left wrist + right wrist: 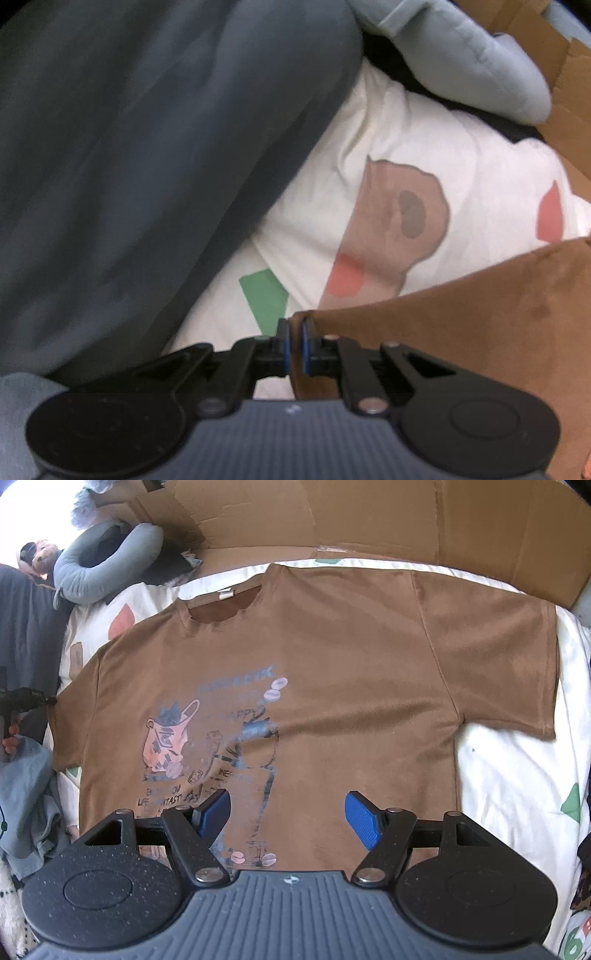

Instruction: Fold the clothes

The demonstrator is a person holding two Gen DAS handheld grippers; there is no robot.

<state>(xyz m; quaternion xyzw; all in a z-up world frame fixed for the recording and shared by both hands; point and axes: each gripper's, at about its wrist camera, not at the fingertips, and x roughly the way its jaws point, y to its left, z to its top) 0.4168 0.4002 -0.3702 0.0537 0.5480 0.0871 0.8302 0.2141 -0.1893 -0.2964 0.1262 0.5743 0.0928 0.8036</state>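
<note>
The white bedsheet with coloured animal and leaf prints [509, 775] covers the bed and carries everything. Spread flat on it, front up, lies the brown short-sleeved T-shirt with a faded blue and pink graphic [332, 657], its collar toward the far edge of the bed and its hem nearest the right wrist camera; laid out this way, both sleeves are open and ready to be turned inward.

Along the far edge stands a flattened brown cardboard sheet [369, 517], which walls in that side and leaves little room beyond the collar. At the far left corner rests a grey-blue U-shaped neck pillow [107, 568], and along the left edge a dark grey garment [147, 147] crowds close to the sleeve there.

The right gripper [288, 816] hangs over the shirt's lower middle with its jaws wide and nothing between them, probably waiting to take the hem or the other sleeve.

The left gripper [294, 343] is pinched tight on the brown fabric at the left sleeve's edge, a hold that likely serves to lift this sleeve over the body.
</note>
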